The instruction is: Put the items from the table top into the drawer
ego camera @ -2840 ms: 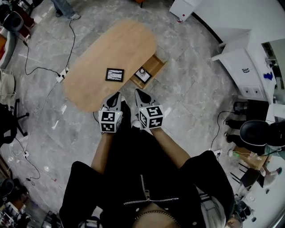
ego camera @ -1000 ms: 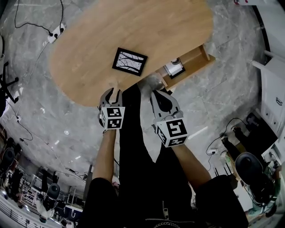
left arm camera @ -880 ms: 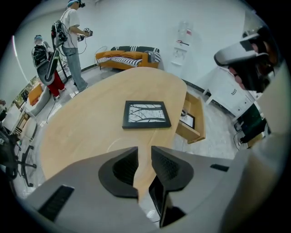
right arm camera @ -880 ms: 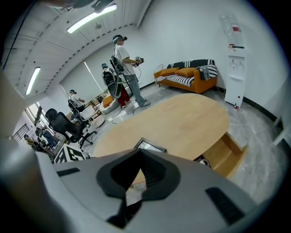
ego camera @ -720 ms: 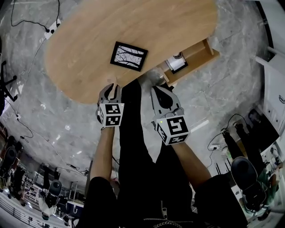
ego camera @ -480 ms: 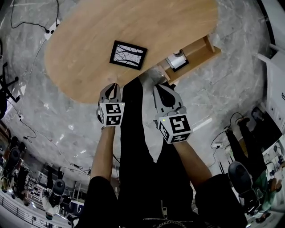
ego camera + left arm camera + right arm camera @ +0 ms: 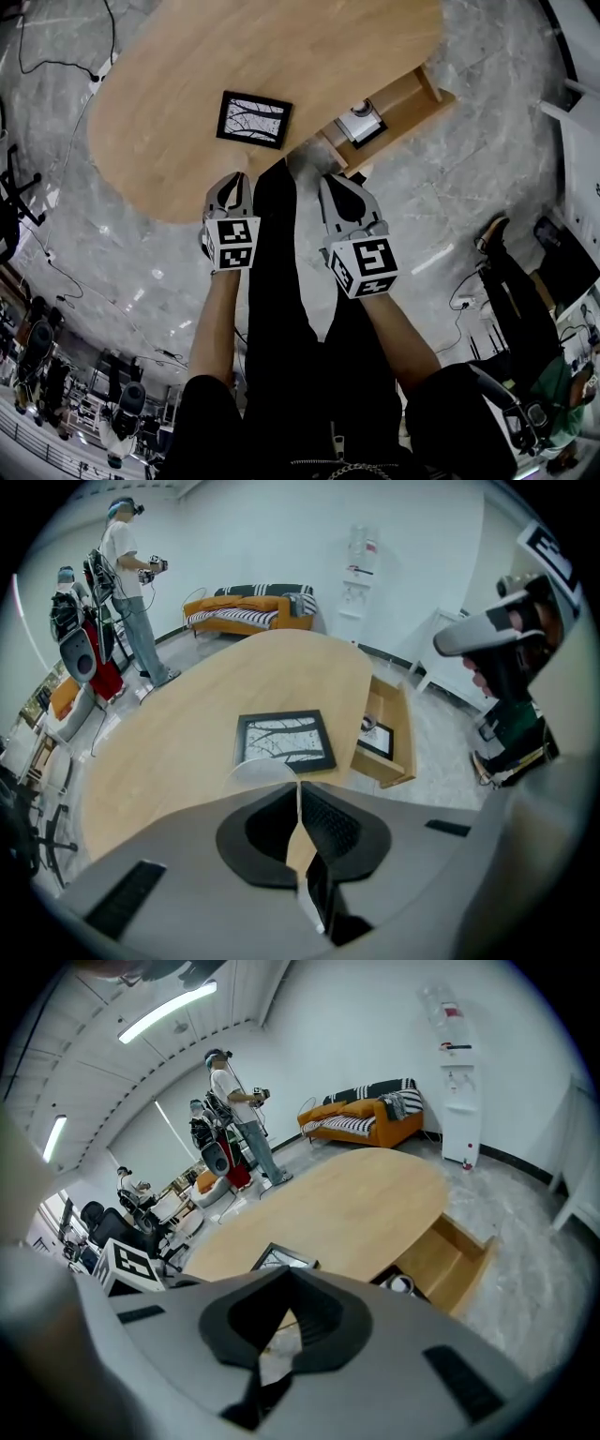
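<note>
At the tabletop's (image 7: 159, 141) lower edge, left hand-held gripper (image 7: 240, 178), just closing on nothing, and right hand-held gripper (image 7: 332, 181) are pressed together; reopen before straddling the picture frame (image 7: 254, 119).

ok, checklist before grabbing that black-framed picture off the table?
1. Black-framed picture lies flat and unobstructed on the oval wooden table: ok.
2. Wooden drawer open: ok.
3. Room in the drawer beside the small framed item: cannot tell.
4. Left gripper open: not ok; jaws have just been closing, nothing between them.
5. Right gripper open: not ok; jaws together, empty.
</note>
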Tool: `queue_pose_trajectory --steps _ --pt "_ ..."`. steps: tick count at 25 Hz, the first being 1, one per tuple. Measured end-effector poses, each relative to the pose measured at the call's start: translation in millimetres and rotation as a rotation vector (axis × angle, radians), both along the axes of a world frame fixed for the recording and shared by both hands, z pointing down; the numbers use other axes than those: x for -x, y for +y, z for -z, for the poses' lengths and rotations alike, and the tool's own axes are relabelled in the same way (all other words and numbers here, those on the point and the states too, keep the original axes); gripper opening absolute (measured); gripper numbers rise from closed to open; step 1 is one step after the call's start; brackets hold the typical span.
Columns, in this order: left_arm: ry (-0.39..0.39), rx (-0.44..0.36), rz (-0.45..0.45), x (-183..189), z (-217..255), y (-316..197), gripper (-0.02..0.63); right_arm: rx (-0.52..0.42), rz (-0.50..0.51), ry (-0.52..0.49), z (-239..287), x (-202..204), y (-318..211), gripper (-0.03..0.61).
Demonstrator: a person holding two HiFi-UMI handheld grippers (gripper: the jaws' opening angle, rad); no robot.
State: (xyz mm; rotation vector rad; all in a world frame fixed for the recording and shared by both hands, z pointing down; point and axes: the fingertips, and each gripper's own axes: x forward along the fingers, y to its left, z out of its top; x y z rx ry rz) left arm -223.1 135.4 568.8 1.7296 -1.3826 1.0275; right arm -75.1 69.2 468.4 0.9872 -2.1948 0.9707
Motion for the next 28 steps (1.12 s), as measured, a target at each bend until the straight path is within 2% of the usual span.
queue_pose_trajectory --steps 6,20,28 --pt "0.028 -0.046 -0.025 -30 15 -37 0.023 0.003 -0.057 -0.013 -3 -19 -9 0.009" --pt "0.074 -0.112 -0.201 -121 24 -107 0.023 0.005 -0.212 -0.010 -11 -97 -28 0.009" --pt "0.110 -0.132 -0.267 -178 24 -141 0.023 0.005 -0.282 -0.011 -14 -139 -38 0.009"
